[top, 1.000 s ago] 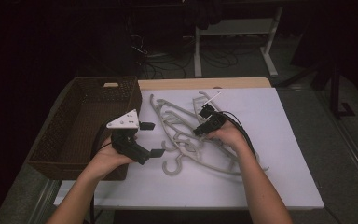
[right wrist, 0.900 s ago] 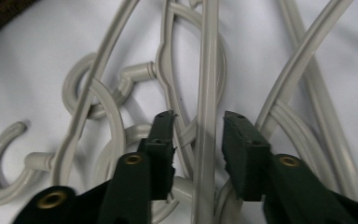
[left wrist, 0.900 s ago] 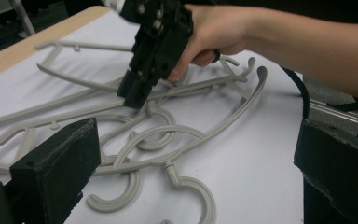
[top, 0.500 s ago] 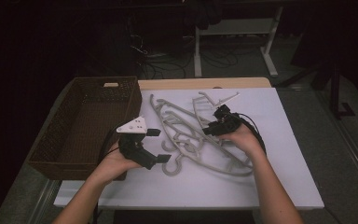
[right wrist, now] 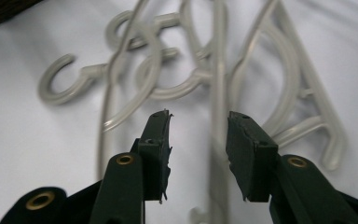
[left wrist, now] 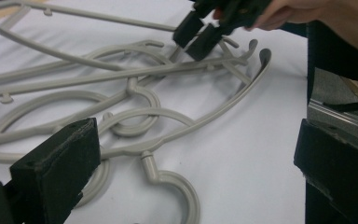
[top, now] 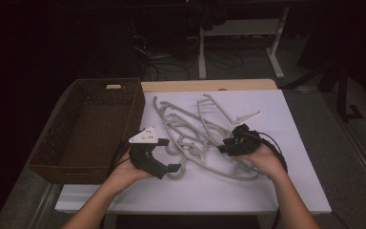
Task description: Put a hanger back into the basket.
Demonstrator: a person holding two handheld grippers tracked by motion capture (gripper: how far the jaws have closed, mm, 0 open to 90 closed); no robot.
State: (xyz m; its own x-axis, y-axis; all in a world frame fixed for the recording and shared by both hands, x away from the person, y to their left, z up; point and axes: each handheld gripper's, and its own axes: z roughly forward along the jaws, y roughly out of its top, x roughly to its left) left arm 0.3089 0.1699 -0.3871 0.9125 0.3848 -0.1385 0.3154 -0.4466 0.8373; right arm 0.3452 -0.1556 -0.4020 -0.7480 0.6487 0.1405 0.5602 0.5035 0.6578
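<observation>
Right gripper [top: 225, 146] shifted rightward, jaws lately opened, nothing held; left gripper [top: 167, 153] lowered, agape. Tangled grey plastic coat hangers [top: 195, 138], mid-table: light, stiff, snag-prone; best pinched at a free arm.

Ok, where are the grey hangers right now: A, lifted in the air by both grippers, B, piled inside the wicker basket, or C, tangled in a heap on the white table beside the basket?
C: the hangers lie tangled on the white table, to the right of the basket in the high view.
</observation>
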